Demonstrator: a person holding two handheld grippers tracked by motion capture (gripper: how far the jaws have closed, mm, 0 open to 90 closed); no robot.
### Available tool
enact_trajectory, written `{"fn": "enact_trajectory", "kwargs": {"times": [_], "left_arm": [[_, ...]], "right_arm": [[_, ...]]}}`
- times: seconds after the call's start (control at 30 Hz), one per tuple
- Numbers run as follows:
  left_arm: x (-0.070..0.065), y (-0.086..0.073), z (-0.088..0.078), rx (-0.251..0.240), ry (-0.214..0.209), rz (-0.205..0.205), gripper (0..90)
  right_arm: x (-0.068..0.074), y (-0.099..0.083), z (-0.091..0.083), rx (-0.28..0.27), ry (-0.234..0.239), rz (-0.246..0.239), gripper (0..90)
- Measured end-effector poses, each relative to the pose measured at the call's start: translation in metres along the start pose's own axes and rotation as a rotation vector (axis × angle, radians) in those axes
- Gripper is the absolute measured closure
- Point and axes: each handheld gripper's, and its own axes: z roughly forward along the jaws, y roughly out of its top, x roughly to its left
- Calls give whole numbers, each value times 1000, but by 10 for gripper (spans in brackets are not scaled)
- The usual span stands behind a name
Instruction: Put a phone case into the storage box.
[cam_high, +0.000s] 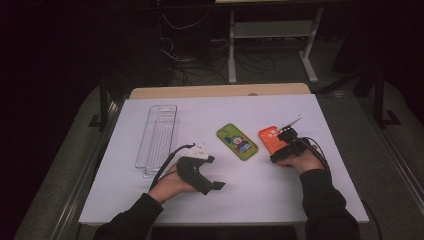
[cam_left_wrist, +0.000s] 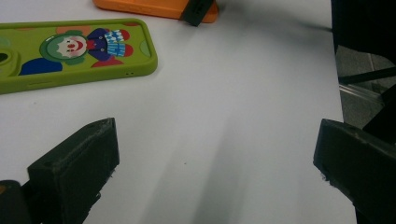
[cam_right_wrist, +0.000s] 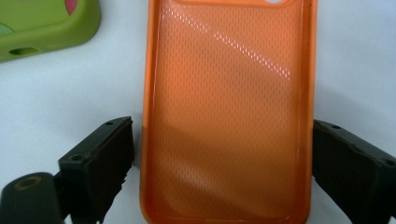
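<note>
An orange phone case (cam_high: 269, 138) (cam_right_wrist: 229, 93) lies inside-up on the white table. My right gripper (cam_high: 281, 151) (cam_right_wrist: 223, 163) straddles its near end. One jaw stands on each long side, the left one a sliver off the rim and the right one at the rim, so the gripper is still open. A green phone case (cam_high: 237, 141) (cam_left_wrist: 74, 51) (cam_right_wrist: 42, 28) with a clown picture lies just left of the orange one. My left gripper (cam_high: 215, 172) (cam_left_wrist: 215, 158) rests wide open over bare table nearer the front, with nothing between its jaws.
A clear plastic tray (cam_high: 157, 132) lies lengthwise at the left of the white sheet (cam_high: 260, 195). The table's right edge drops off close to my left gripper's right jaw in the left gripper view. Desk legs and cables stand on the floor beyond the far edge.
</note>
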Motion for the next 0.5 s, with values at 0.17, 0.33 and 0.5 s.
{"fn": "enact_trajectory", "kwargs": {"times": [0.17, 0.33, 0.5], "left_arm": [[-1, -1, 1, 3, -1, -13, 0], [-1, -1, 2, 7, 1, -12, 0], [-1, -1, 2, 8, 3, -7, 0]], "right_arm": [[0, -1, 0, -2, -3, 5, 96], [0, -3, -2, -20, -3, 10, 146], [1, -4, -2, -23, -10, 24, 152]]}}
